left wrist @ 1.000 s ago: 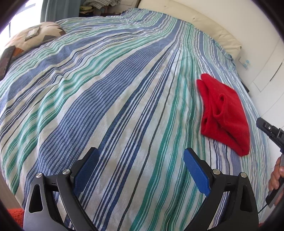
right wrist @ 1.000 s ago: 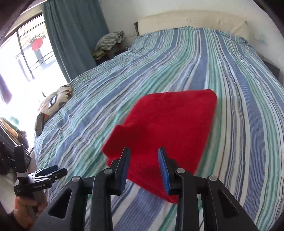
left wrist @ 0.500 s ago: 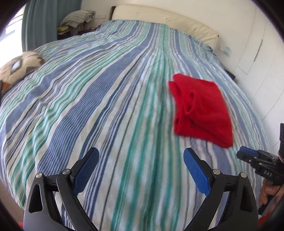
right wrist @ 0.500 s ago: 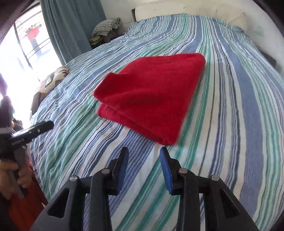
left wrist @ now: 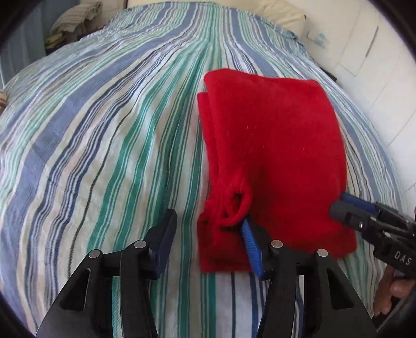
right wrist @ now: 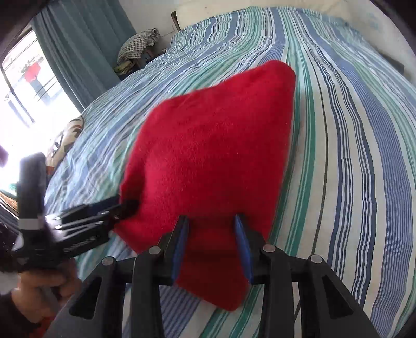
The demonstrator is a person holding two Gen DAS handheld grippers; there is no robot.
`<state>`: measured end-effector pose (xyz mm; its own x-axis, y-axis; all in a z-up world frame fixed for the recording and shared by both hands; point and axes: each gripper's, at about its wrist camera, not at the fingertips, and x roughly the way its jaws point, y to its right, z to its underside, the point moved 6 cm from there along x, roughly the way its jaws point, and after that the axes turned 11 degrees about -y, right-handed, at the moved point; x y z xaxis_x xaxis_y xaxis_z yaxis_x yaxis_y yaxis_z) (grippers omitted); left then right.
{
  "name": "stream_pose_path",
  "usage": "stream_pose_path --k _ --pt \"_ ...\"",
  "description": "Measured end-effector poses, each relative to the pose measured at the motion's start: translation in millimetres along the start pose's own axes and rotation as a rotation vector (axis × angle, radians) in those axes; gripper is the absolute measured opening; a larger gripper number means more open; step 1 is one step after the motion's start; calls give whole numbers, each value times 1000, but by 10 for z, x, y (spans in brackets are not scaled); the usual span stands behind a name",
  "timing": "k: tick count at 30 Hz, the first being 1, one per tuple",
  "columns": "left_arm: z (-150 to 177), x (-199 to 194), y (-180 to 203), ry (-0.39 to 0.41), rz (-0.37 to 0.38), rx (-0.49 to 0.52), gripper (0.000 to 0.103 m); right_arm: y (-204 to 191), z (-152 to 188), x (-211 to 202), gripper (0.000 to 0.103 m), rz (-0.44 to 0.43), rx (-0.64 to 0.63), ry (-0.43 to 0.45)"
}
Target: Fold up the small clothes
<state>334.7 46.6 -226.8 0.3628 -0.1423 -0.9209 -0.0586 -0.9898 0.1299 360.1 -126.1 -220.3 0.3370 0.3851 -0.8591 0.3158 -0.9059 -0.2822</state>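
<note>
The folded red garment (left wrist: 273, 156) is laid on the striped bedspread (left wrist: 104, 143), near its right edge. The left gripper (left wrist: 208, 231) is being closed astride the near-left corner, not yet pinching. The right gripper (right wrist: 212, 241) is parted over the near edge, unclenched, probably for 1 more fold.

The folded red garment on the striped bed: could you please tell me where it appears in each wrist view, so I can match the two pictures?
Left wrist view: the folded red garment fills the centre-right, its near edge at the left tongs.
Right wrist view: the garment fills the centre, its near edge between the right tongs.
Shared landmark: the pile of checked cloth beyond the bed's far left corner.
</note>
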Motion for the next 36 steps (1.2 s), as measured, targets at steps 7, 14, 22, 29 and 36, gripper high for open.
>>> stream_pose_path --k 7,14,22,29,36 --pt "-238 -667 -259 172 189 -84 99 228 6 -646 71 -84 56 155" --pt "-719 336 -178 -107 188 -123 101 708 -479 -197 78 -172 254 84" --pt "-735 114 239 -58 143 -31 18 50 -628 215 34 41 70 52" --pt "-1015 -1175 344 233 191 19 18 -370 -1028 -913 31 46 -42 297" --pt "-894 -560 113 77 54 -32 56 37 -1047 -470 68 -62 127 83"
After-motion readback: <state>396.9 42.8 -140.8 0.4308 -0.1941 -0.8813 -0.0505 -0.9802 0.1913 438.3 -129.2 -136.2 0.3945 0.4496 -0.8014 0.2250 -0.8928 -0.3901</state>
